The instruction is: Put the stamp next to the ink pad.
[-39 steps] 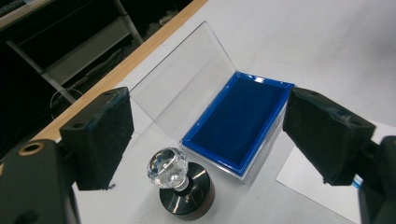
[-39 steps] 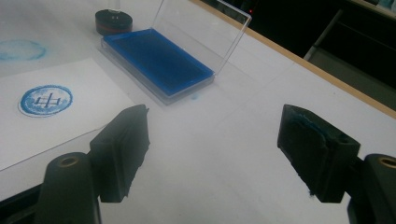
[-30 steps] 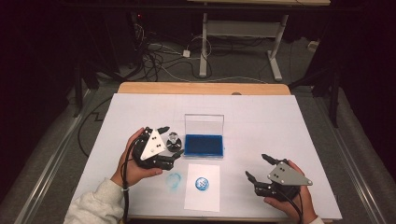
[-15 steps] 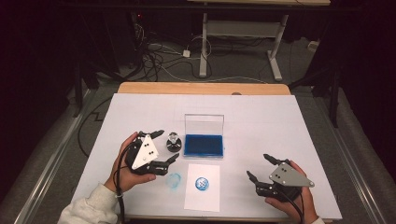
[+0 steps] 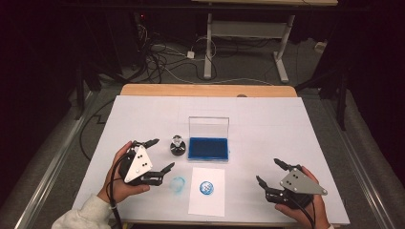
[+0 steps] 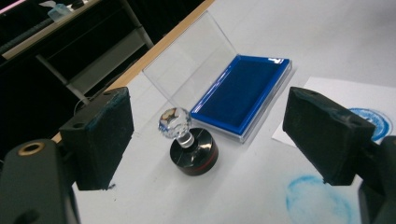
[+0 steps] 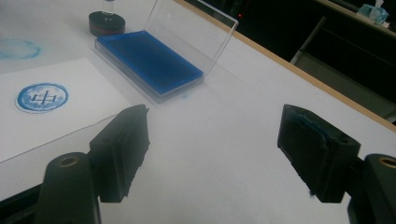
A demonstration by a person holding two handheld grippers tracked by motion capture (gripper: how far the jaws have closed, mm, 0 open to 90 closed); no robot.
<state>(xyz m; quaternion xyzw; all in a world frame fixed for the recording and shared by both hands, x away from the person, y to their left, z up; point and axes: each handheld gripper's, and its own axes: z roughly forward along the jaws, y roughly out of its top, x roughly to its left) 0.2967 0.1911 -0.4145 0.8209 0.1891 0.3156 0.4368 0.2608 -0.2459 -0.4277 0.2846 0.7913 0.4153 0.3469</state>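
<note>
Jaws on both grippers are spread wide, holding nothing. The left gripper (image 5: 156,154) sits just beside the stamp (image 5: 177,145), which stands upright next to the open blue ink pad (image 5: 207,148). The right gripper (image 5: 270,173) is well apart. A careless nudge could topple the stamp (its crystal knob looks top-heavy) and smear ink.

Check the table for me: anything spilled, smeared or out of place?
Yes: a blue ink smudge sits directly on the table, left of the paper sheet, which carries a clean stamped circle. The stamp stands upright beside the open ink pad.
</note>
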